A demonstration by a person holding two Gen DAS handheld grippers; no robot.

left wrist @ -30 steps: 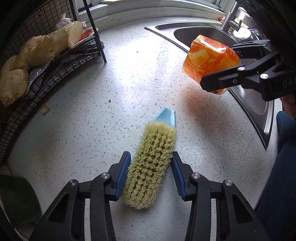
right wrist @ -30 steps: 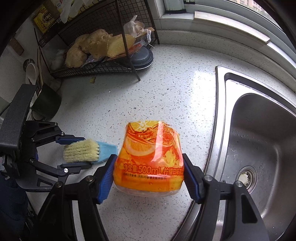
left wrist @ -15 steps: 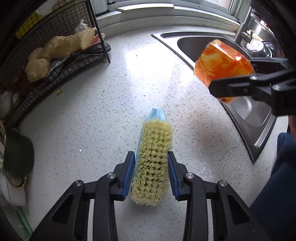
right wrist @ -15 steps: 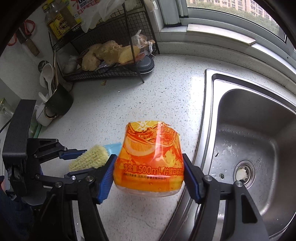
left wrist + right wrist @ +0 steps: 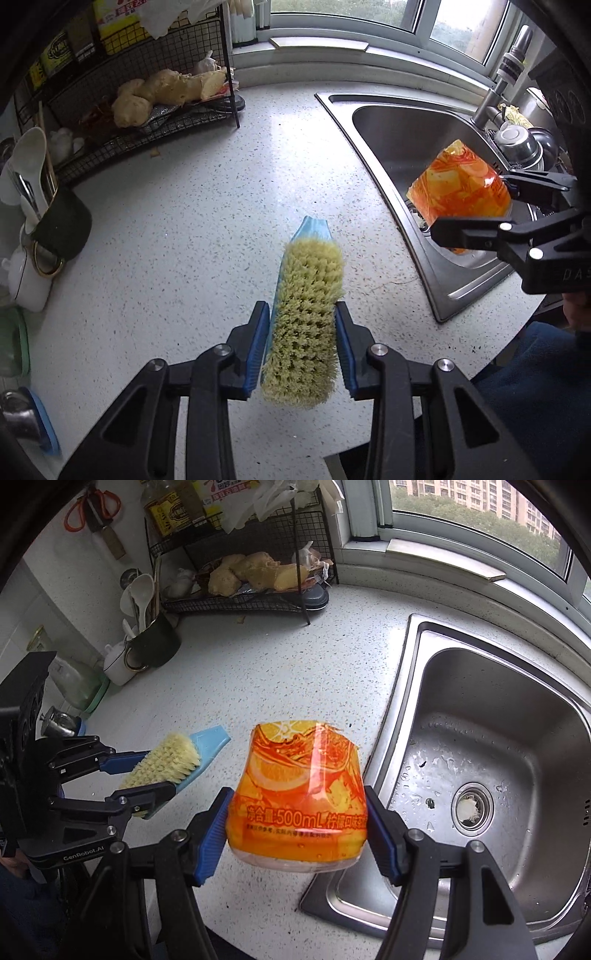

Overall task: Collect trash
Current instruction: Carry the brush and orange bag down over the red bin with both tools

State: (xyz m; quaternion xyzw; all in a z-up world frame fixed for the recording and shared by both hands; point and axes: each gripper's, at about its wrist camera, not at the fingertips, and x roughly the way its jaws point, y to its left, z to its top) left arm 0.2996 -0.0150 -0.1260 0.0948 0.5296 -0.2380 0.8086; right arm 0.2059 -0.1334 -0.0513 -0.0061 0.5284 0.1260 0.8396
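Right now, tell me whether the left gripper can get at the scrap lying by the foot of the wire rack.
Probably not yet: the left gripper is shut on the scrub brush. The counter toward the scrap looks open.

Left gripper (image 5: 301, 345) and right gripper (image 5: 297, 834) each clamped on a load, held aloft.

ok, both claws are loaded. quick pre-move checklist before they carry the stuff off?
1. Left claw shut on scrub brush, bristles up: ok.
2. Right claw shut on orange 500 mL bottle: ok.
3. Brush lifted off the countertop: ok, judging by the right wrist view.
4. Bottle clear of the sink rim: ok.
5. Gap between brush and bottle: ok.
6. Trash bin location: cannot tell, none in view.
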